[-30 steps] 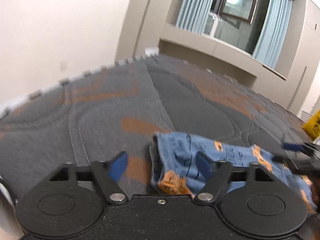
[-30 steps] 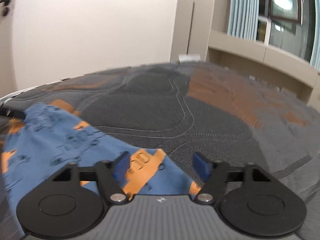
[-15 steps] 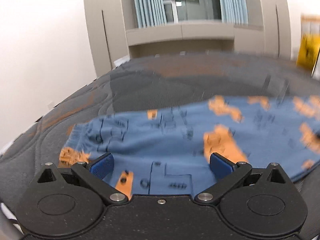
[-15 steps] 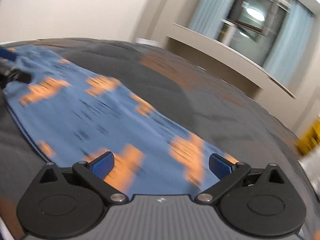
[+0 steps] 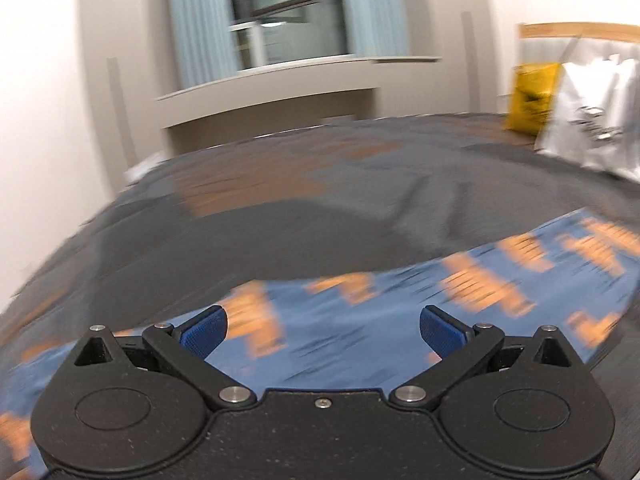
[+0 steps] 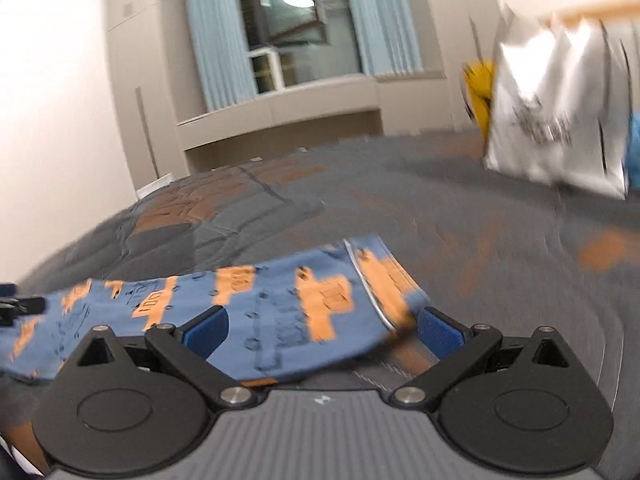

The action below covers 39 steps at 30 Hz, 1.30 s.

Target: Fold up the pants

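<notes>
**Soft cloth, matt plastic**

The pants point(image 6: 280, 312) are soft printed cloth, blue with orange patches. The bed cover point(image 5: 280, 232) under them is quilted matt fabric, grey and rust. The left gripper point(image 5: 323, 330) has matt black speckled plastic, bright metal rivets and ribbed blue pads point(image 5: 202, 330). A crinkled bag point(image 6: 560, 120) looks glossy.

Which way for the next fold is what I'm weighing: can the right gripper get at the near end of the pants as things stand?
Probably yes. The right gripper is open, with the end of the blue and orange pants lying flat on the grey bedspread just ahead of its fingers. Nothing lies on that end; the white bag sits far back.
</notes>
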Available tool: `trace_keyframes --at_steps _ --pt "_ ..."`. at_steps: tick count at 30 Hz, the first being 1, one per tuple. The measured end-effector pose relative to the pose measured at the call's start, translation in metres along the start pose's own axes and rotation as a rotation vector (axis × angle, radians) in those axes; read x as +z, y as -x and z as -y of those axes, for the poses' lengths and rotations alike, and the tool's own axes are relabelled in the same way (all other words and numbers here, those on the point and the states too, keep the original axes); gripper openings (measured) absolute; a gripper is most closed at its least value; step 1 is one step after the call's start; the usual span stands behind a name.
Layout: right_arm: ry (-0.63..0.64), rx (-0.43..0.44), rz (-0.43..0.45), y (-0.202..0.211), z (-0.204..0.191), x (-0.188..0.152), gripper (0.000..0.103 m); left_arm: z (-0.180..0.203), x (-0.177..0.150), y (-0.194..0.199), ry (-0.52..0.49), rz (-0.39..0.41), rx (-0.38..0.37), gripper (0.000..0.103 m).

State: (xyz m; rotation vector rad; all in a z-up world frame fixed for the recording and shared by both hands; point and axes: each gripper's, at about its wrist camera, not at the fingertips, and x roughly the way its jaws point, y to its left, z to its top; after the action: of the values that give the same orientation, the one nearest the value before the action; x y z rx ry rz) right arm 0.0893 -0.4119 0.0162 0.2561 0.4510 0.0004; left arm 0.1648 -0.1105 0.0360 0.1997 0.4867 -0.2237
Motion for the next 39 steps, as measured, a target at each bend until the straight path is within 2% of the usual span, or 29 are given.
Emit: trace_keyframes --at_steps 5,8,11,14,17,18,19,20,21,22,24,26,28,30,32,34,37,38,39 --pt "-0.280 0.180 -0.101 -0.019 0.050 -0.002 0.103 0.064 0.033 -0.040 0.005 0.006 -0.183 0.102" --pt "-0.369 0.221 -0.085 -0.025 0.068 0.002 0.103 0.094 0.041 -0.068 -0.018 -0.023 -0.255 0.102" --pt "-0.426 0.220 -0.076 -0.033 0.074 0.006 0.101 0.112 0.037 -0.101 -0.036 -0.111 -0.264 0.102" --pt "-0.460 0.171 -0.038 -0.034 0.077 0.002 0.095 0.112 0.024 -0.123 -0.020 -0.190 -0.231 0.102" --pt "-0.522 0.115 0.006 -0.035 0.079 -0.002 0.085 0.104 0.022 -0.122 0.009 -0.168 -0.249 0.102" --pt "-0.536 0.098 0.013 -0.036 0.079 -0.003 0.075 0.102 0.025 -0.120 0.020 -0.170 -0.256 0.102" --pt "-0.543 0.069 0.015 -0.038 0.078 -0.003 0.058 0.098 0.028 -0.118 0.040 -0.168 -0.271 0.102" --pt "-0.540 0.047 0.007 -0.041 0.078 -0.002 0.048 0.093 0.032 -0.116 0.074 -0.163 -0.305 0.102" --pt "-0.533 0.026 -0.004 -0.043 0.077 -0.001 0.030 0.089 0.037 -0.115 0.110 -0.159 -0.340 0.102" --pt "-0.522 0.011 -0.013 -0.046 0.077 -0.001 0.018 0.086 0.045 -0.114 0.145 -0.156 -0.375 0.102" --pt "-0.465 -0.016 -0.017 -0.049 0.070 0.001 0.016 0.083 0.058 -0.112 0.213 -0.154 -0.464 0.102" --pt "-0.329 -0.053 0.011 -0.045 0.051 0.004 0.016 0.080 0.069 -0.115 0.275 -0.168 -0.569 0.102" --pt "-0.132 -0.112 0.046 -0.036 0.021 0.009 0.015 0.080 0.077 -0.119 0.339 -0.196 -0.673 0.102" --pt "0.069 -0.129 0.080 -0.031 -0.014 0.009 0.015 0.081 0.083 -0.127 0.397 -0.240 -0.800 0.102" --pt "0.285 -0.155 0.103 -0.029 -0.051 0.005 0.015 0.084 0.086 -0.134 0.428 -0.286 -0.889 0.102" --pt "0.519 -0.206 0.119 -0.033 -0.090 -0.007 0.015 0.086 0.083 -0.137 0.444 -0.314 -0.919 0.102" --pt "0.801 -0.249 0.121 -0.043 -0.135 -0.032 0.015 0.085 0.075 -0.136 0.447 -0.321 -0.901 0.102" --pt "0.860 -0.249 0.115 -0.047 -0.146 -0.039 0.015 0.082 0.072 -0.136 0.453 -0.323 -0.891 0.102" --pt "0.903 -0.240 0.106 -0.050 -0.155 -0.045 0.015 0.078 0.068 -0.136 0.462 -0.329 -0.858 0.096"
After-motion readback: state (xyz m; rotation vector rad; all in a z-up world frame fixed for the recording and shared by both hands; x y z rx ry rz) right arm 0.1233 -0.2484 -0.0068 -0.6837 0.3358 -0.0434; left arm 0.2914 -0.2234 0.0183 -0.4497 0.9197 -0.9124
